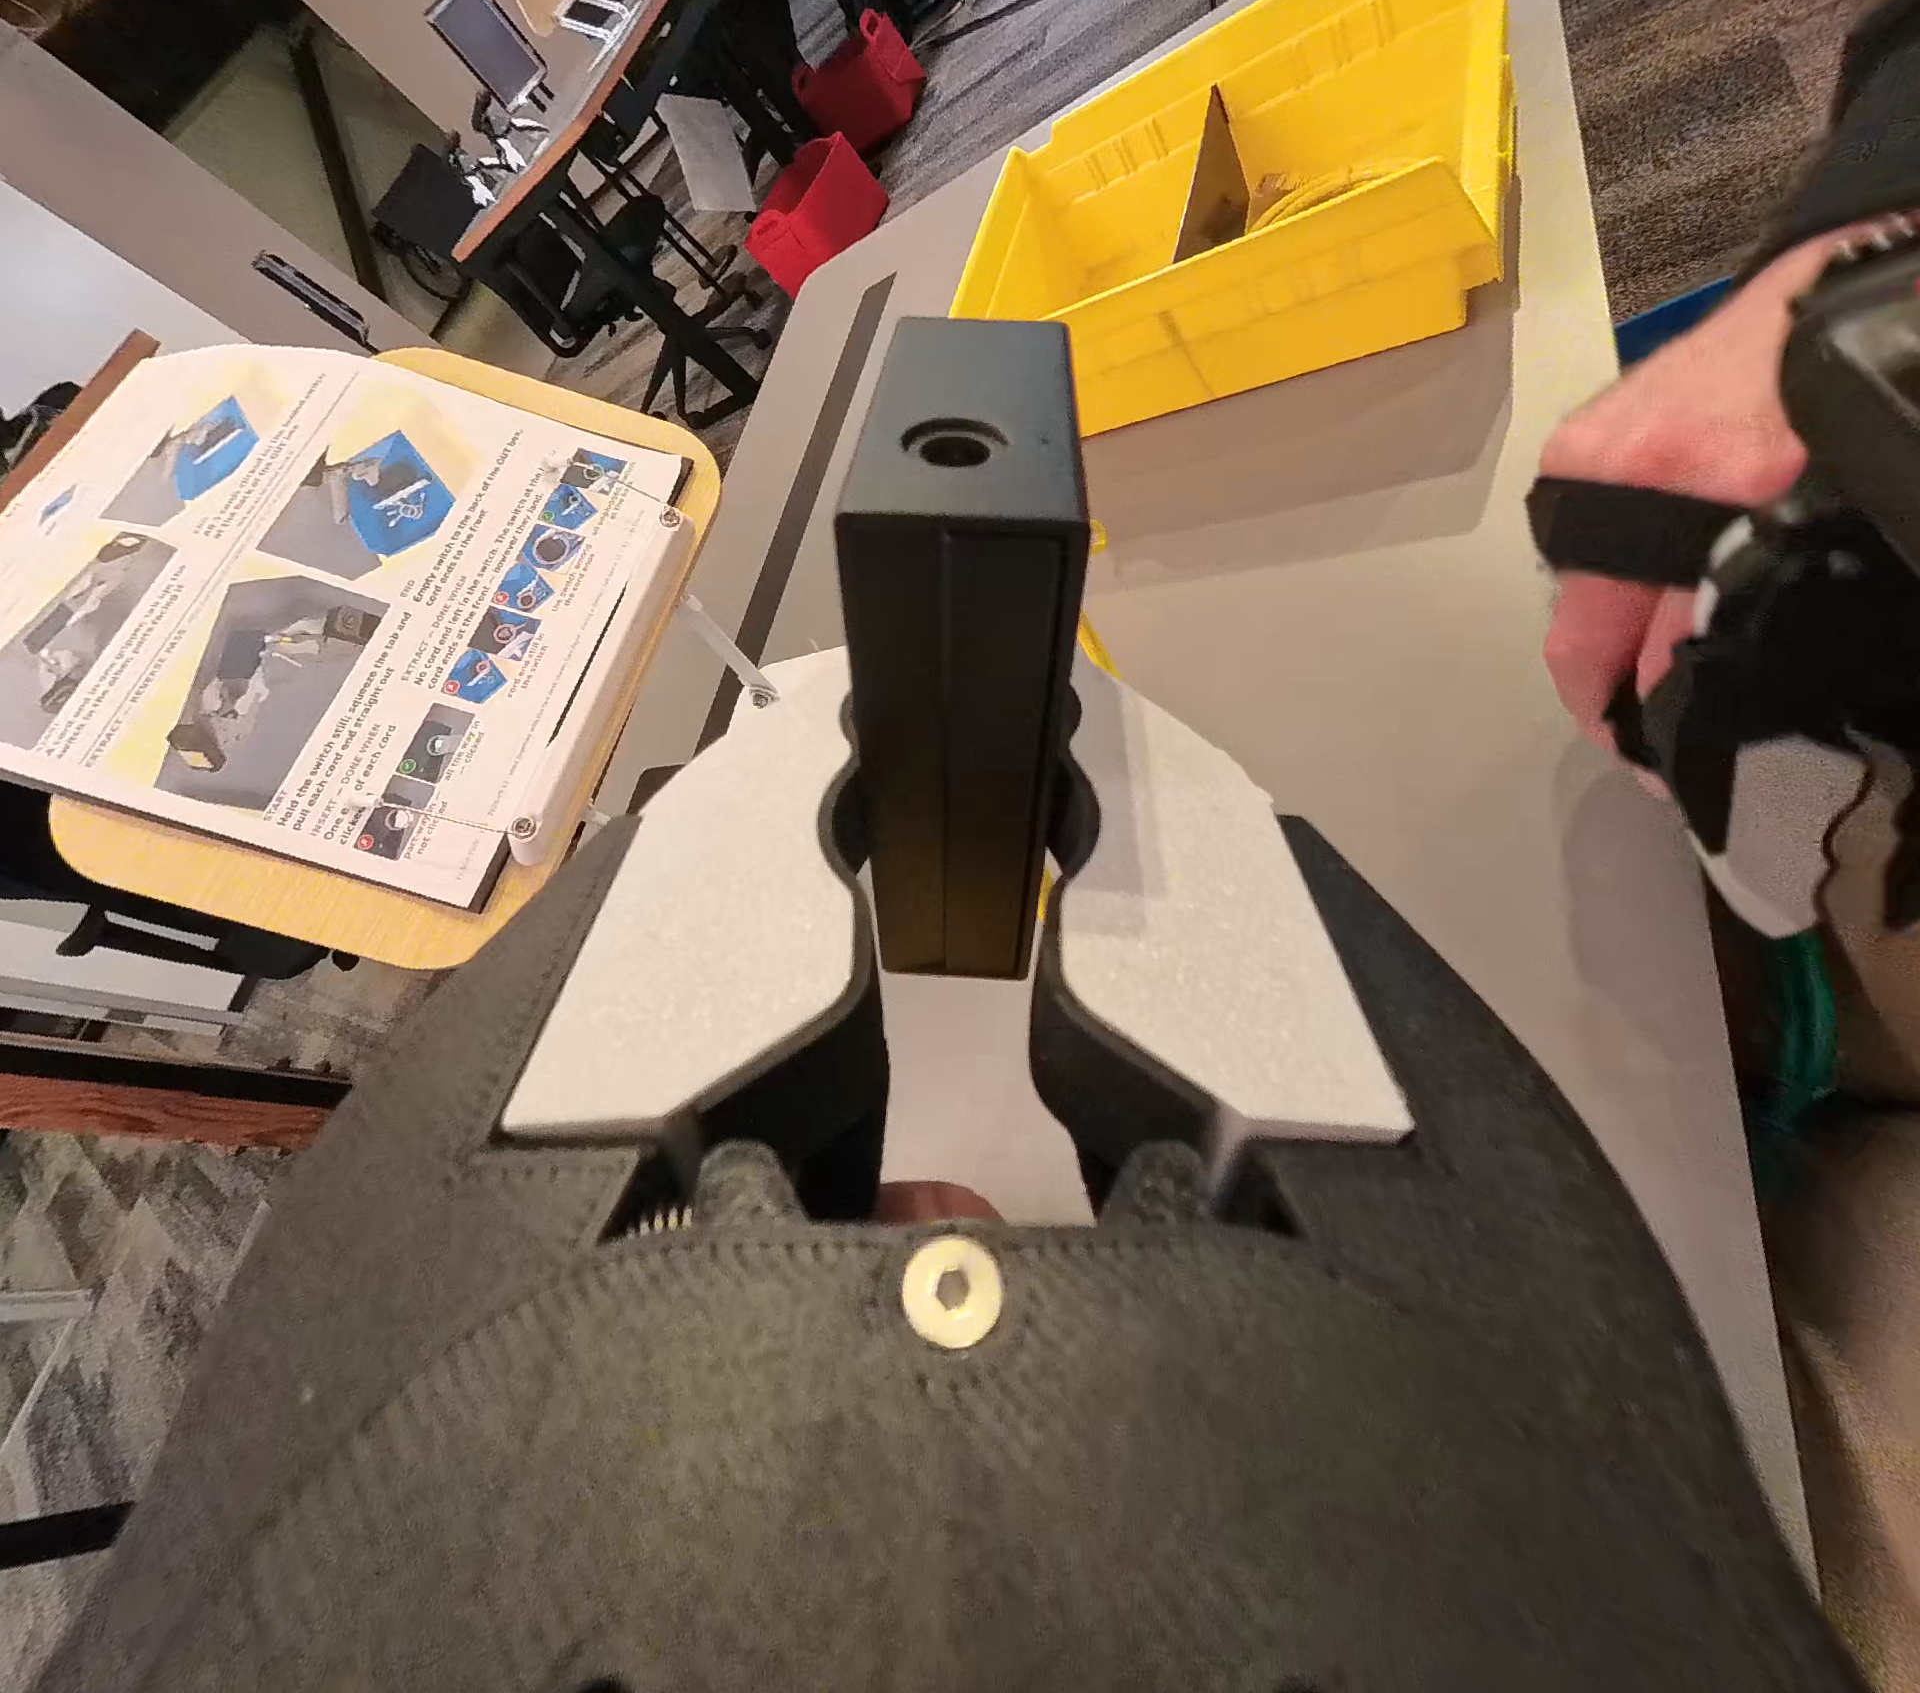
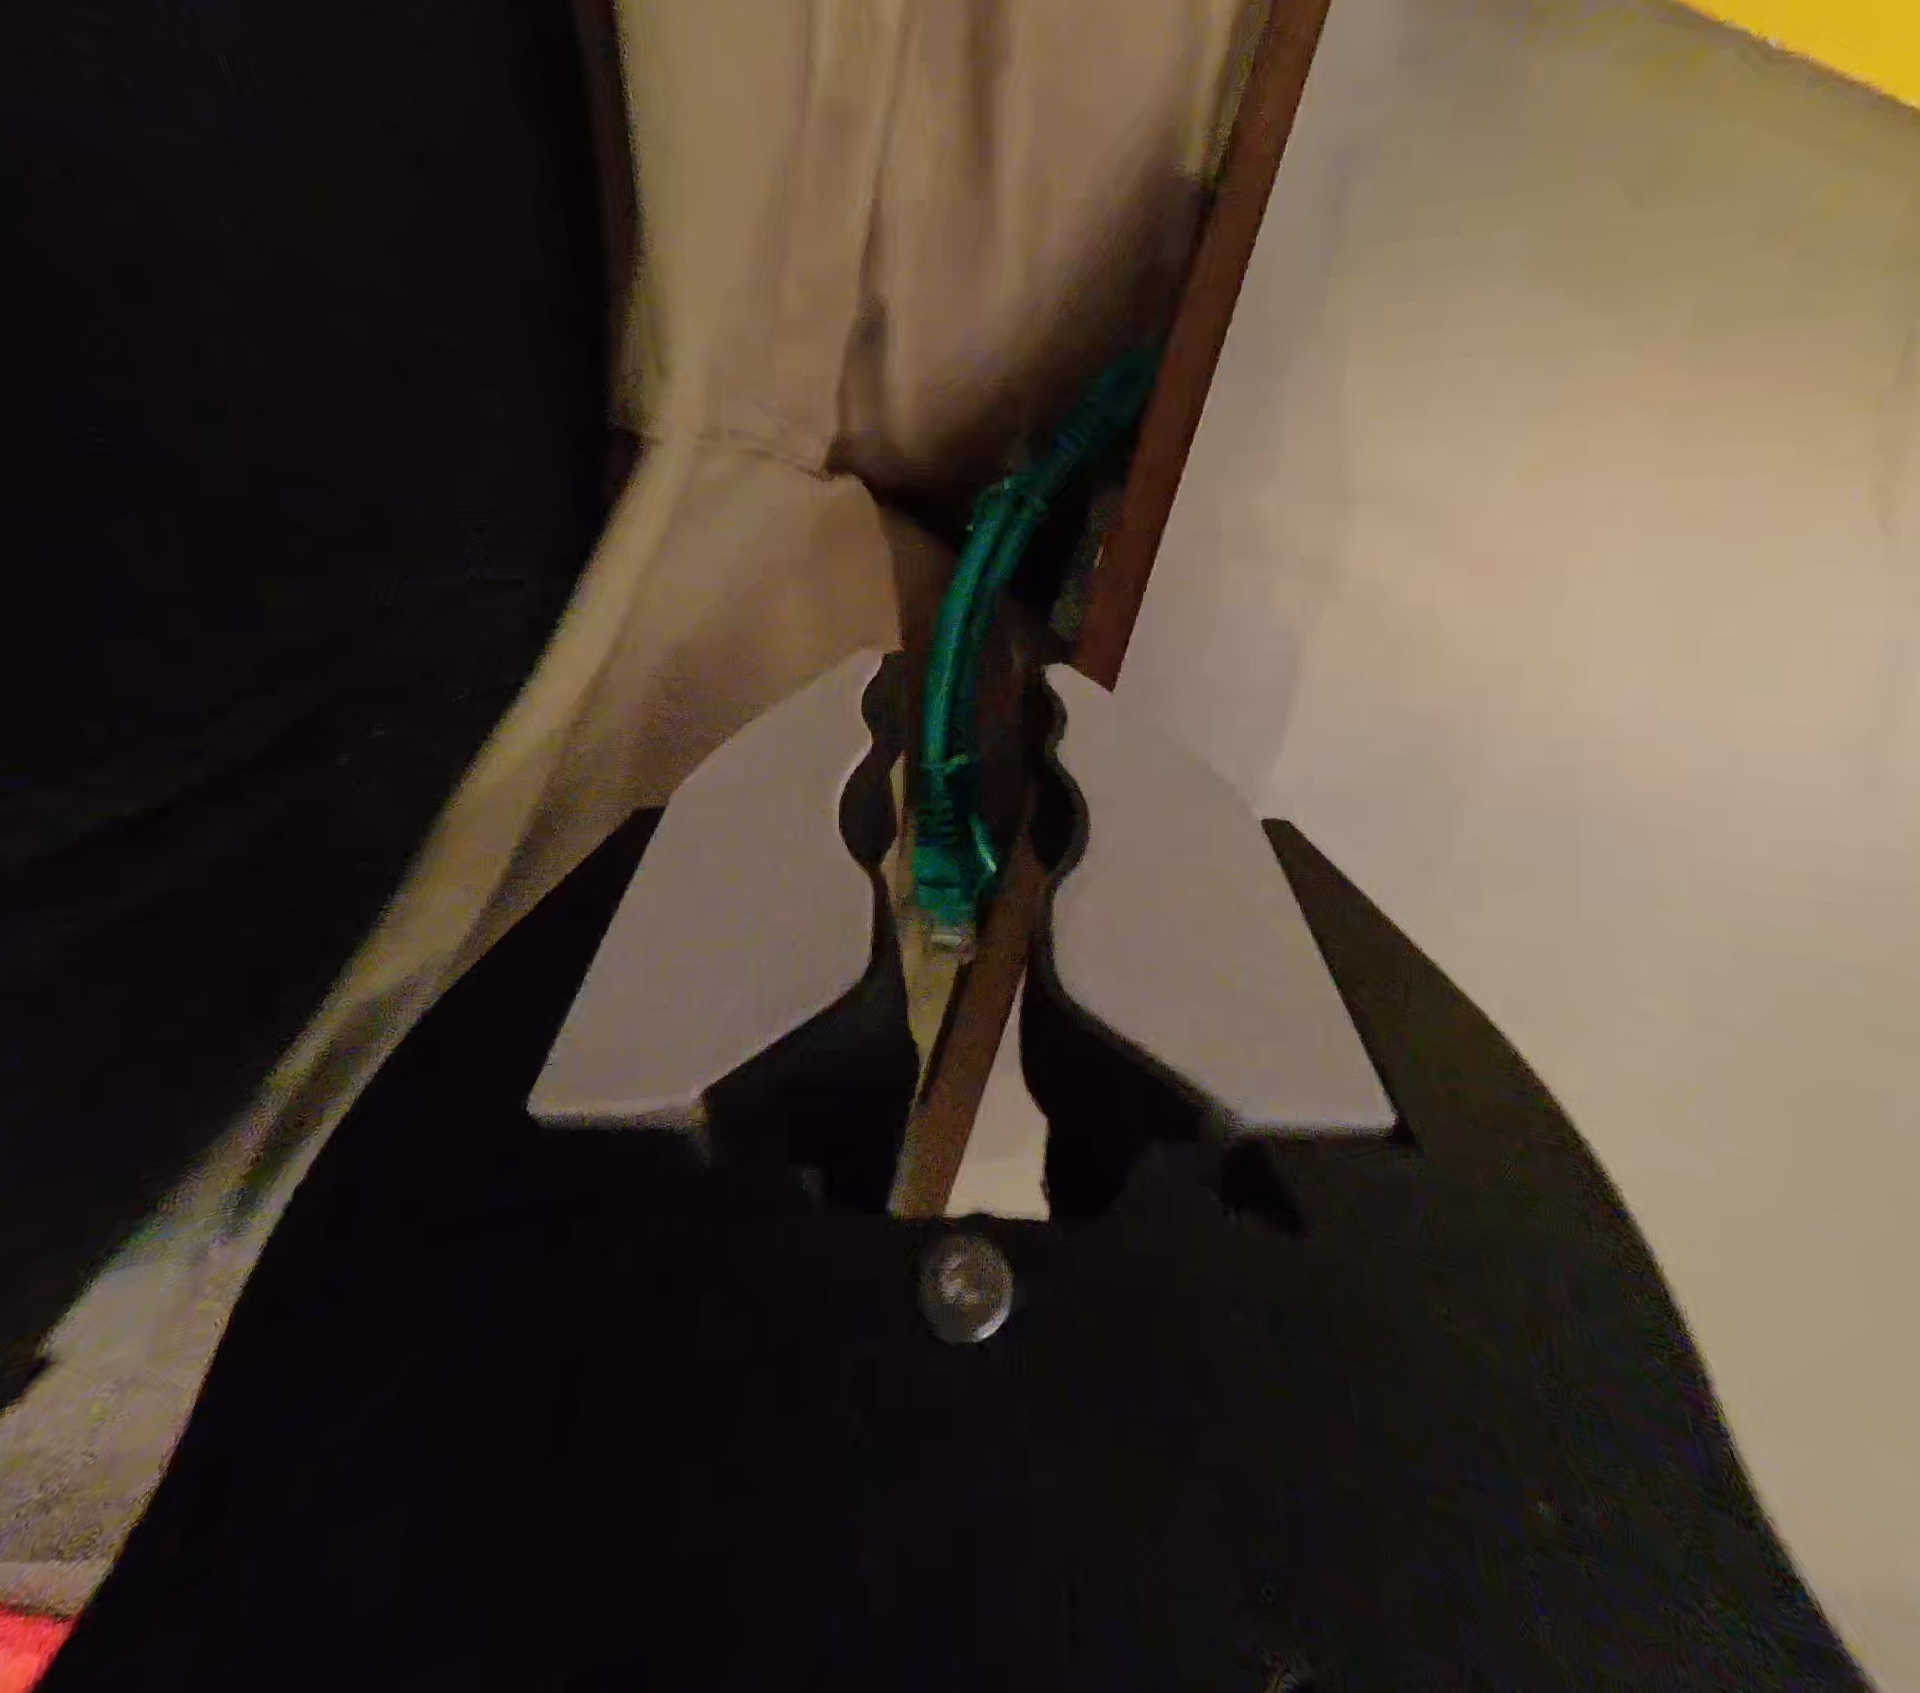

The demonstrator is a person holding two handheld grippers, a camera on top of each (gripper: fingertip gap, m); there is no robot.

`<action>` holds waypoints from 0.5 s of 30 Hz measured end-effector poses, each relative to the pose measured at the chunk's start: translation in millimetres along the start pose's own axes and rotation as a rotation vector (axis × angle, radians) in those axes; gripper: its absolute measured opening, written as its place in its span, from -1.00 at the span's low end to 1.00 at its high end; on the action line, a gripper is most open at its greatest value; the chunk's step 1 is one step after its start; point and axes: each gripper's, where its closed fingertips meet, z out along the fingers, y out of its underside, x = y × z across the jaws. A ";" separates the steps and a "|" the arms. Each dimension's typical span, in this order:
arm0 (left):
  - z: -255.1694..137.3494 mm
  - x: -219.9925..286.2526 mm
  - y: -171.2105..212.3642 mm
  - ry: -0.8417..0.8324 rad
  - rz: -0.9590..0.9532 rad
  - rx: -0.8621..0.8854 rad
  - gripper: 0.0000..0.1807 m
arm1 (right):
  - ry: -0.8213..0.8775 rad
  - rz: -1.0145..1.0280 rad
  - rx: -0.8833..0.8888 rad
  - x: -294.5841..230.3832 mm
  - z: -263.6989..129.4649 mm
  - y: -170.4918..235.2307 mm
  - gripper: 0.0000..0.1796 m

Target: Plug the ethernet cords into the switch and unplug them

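Observation:
My left gripper (image 1: 961, 739) is shut on the black switch (image 1: 961, 656), which it holds edge-on above the grey table (image 1: 1351, 708). The switch's ports do not show. My right gripper (image 2: 961, 708) is shut on a green ethernet cord (image 2: 951, 687). The cord's clear plug (image 2: 940, 916) points back toward the camera between the fingers. This gripper sits low by the table's brown edge (image 2: 1226, 293). It also shows at the right of the left wrist view (image 1: 1787, 708), held by a hand (image 1: 1683, 438), with a bit of green cord below it (image 1: 1813, 999).
A yellow divided bin (image 1: 1247, 313) stands at the far end of the table with a coiled yellow cord (image 1: 1320, 189) in it. An instruction sheet on a wooden board (image 1: 312, 604) lies to the left. Beige cloth (image 2: 883, 137) hangs beside the table edge.

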 end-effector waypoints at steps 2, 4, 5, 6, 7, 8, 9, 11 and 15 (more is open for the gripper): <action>-0.8 0.7 0.5 0.002 0.006 -0.002 -0.68 | -0.004 -0.048 -0.137 -2.8 24.8 17.6 -0.83; -2.4 -0.2 0.8 0.002 0.008 0.003 -0.68 | 0.069 -0.120 -0.187 3.1 30.1 22.4 -0.90; -2.6 -1.1 0.8 0.004 0.002 0.011 -0.68 | 0.088 -0.132 -0.201 4.1 31.8 22.1 -0.89; -2.5 -1.9 1.3 0.006 -0.005 0.018 -0.68 | 0.107 -0.162 -0.221 4.6 33.9 21.1 -0.88; -2.0 -2.6 2.6 0.008 -0.010 0.020 -0.67 | 0.128 -0.185 -0.244 5.3 36.5 19.0 -0.83; -1.6 -2.9 4.8 0.009 -0.013 0.018 -0.68 | 0.140 -0.204 -0.261 5.1 39.8 15.3 -0.81; -1.4 -2.7 6.9 0.011 -0.015 0.013 -0.67 | 0.142 -0.225 -0.270 3.8 43.5 10.9 -0.75; -3.0 -3.1 8.8 0.007 -0.010 0.006 -0.67 | 0.172 -0.258 -0.312 5.1 48.4 7.9 -0.69; -10.2 -8.7 2.7 -0.011 -0.008 0.026 -0.68 | 0.111 -0.219 -0.299 -4.7 50.6 9.8 -0.82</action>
